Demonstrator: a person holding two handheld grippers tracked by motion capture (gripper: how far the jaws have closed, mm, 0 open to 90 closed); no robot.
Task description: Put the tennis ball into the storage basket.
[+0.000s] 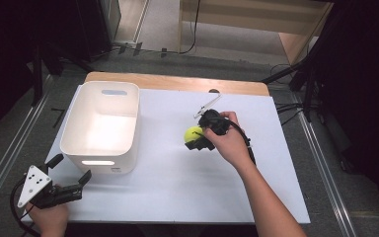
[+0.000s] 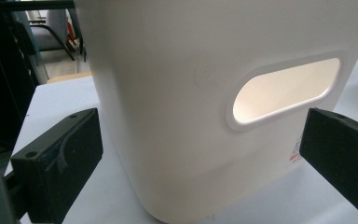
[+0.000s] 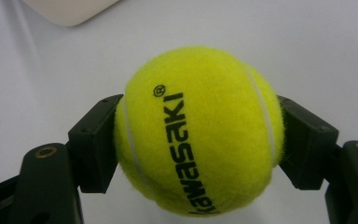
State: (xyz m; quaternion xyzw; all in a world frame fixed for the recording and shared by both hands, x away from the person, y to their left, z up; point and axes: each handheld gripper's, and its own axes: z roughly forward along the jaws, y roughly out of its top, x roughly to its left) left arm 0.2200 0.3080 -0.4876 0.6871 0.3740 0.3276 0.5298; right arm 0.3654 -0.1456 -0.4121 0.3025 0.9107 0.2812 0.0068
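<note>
From above, my right tool (image 1: pixel 198 139) clamps the tennis ball (image 1: pixel 193 133) over mid-desk (image 1: pixel 177 177), right of the white bin (image 1: pixel 101 126). Left tool view: my left tool (image 2: pixel 200 154) gapes wide at the bin's (image 2: pixel 168 116) handle wall. Right tool view: both pads squeeze the ball (image 3: pixel 200 130), clear of the desk.

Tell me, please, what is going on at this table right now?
A person works with a gripper in each hand. The right gripper is shut on a yellow tennis ball, over the white table right of the white bin. The left gripper is open at the bin's near wall, holding nothing.
</note>
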